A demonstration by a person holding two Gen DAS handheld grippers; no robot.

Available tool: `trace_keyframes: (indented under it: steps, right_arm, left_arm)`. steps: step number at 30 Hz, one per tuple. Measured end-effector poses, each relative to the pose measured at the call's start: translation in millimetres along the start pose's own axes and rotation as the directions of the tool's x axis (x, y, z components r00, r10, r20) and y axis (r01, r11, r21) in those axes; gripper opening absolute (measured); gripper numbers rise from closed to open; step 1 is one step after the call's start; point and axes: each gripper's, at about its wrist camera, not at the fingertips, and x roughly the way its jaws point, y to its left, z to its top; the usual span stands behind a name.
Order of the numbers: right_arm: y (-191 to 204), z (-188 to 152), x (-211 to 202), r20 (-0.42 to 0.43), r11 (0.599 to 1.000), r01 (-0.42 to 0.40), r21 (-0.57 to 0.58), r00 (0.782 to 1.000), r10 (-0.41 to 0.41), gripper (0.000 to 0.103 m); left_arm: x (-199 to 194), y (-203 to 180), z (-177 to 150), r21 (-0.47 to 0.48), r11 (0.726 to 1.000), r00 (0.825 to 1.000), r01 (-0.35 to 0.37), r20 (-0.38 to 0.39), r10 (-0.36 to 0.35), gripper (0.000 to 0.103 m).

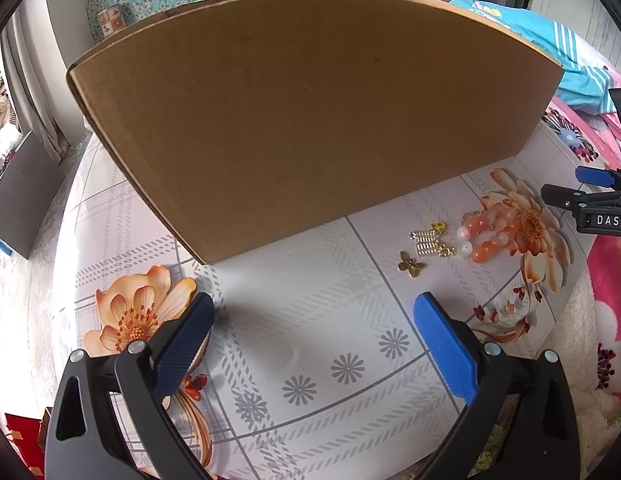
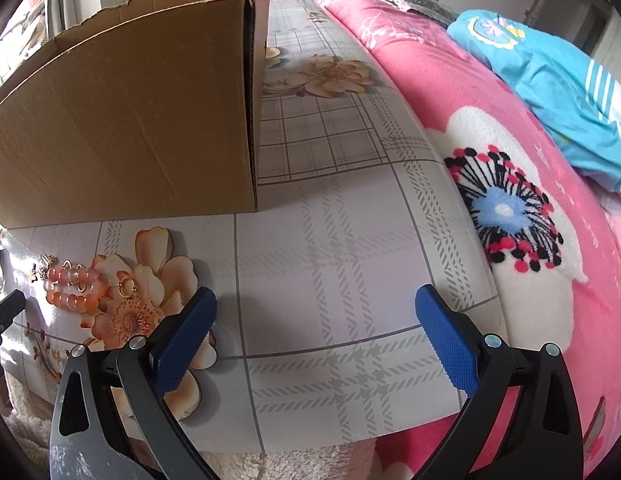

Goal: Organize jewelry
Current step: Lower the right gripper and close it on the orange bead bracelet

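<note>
Nearest the cameras, the left gripper (image 1: 314, 316) and the right gripper (image 2: 316, 310) both hang spread wide with nothing between their blue pads, seemingly poised to pick. Just in front of the tall brown cardboard box (image 1: 306, 120), probably the jewelry's destination, lie one orange beaded bracelet (image 1: 490, 232), gold chain pieces (image 1: 428, 240), one butterfly charm (image 1: 410, 266) and, by the bracelet, one gold ring (image 2: 127, 286)

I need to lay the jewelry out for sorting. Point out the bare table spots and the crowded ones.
Bare: the table between the left claw and the cardboard box, and the stretch right of the box toward the pink blanket. Crowded: near the bead bracelet, gold charms and butterfly charm.
</note>
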Motion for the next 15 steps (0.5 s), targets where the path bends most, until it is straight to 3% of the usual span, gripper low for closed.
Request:
trace_keyframes:
  steps: [7,13,15]
  right_arm:
    - [6,4,-6,0.003,0.999,0.039,-0.032,0.999,-0.039,0.095]
    - [17,7,-39,0.128,0.998,-0.035,-0.044,0.991,0.041,0.095]
    - [20,8,-48,0.157,0.996,-0.077,-0.043,0.984,0.083,0.089]
  left_arm:
    - [0,0,4,-0.002,1.0,1.0,-0.002,-0.004,0.002,0.098]
    - [0,-1,3,-0.006,1.0,1.0,-0.007,-0.007,0.007,0.099]
    - [0,-2,2,-0.006,1.0,1.0,-0.008,-0.006,0.008,0.099]
